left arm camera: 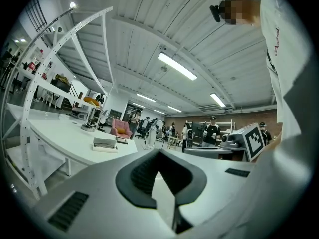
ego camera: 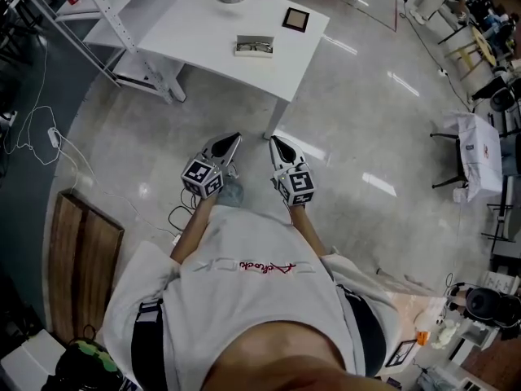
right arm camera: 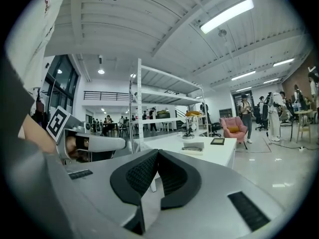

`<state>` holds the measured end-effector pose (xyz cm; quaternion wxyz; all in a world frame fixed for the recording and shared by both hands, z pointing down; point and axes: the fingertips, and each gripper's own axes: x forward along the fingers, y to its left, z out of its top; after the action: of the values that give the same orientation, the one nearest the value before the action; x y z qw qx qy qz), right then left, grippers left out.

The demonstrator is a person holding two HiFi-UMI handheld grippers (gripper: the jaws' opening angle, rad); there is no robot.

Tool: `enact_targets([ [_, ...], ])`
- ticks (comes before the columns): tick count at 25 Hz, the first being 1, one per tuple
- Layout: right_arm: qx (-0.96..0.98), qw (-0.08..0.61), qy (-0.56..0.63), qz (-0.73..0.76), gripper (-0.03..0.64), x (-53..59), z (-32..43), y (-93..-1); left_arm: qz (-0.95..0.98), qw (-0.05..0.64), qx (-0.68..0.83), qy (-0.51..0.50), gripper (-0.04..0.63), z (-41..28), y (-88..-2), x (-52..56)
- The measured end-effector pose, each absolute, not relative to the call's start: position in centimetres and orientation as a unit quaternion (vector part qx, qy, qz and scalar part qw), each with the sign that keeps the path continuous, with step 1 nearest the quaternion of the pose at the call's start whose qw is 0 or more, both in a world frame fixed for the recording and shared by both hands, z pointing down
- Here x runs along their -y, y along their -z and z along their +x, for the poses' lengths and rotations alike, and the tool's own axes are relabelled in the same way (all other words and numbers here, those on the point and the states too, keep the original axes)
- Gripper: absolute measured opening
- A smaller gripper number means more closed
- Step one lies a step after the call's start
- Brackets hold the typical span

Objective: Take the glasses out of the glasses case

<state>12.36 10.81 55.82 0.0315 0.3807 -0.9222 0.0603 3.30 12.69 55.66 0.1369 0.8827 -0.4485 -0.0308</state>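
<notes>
Jaws pressed together on nothing, left hand-held gripper (ego camera: 235, 138) and right hand-held gripper (ego camera: 274, 139) point toward the glasses case (ego camera: 254, 46), well ahead on the white surface (ego camera: 195, 23), long axis crosswise, neither gripper nearer.

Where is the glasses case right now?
In the head view, the glasses case lies on the white table at the top of the picture, near its front edge, just down and left of the small black square.
</notes>
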Motion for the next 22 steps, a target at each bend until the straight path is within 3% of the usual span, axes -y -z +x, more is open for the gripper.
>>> enact_targets([
  [22, 0.909, 0.045, -0.061, 0.411, 0.000, 5.1, 4.1, -54.4, 0.900, 0.127, 0.416, 0.010, -0.006, -4.9, -54.5, 3.5],
])
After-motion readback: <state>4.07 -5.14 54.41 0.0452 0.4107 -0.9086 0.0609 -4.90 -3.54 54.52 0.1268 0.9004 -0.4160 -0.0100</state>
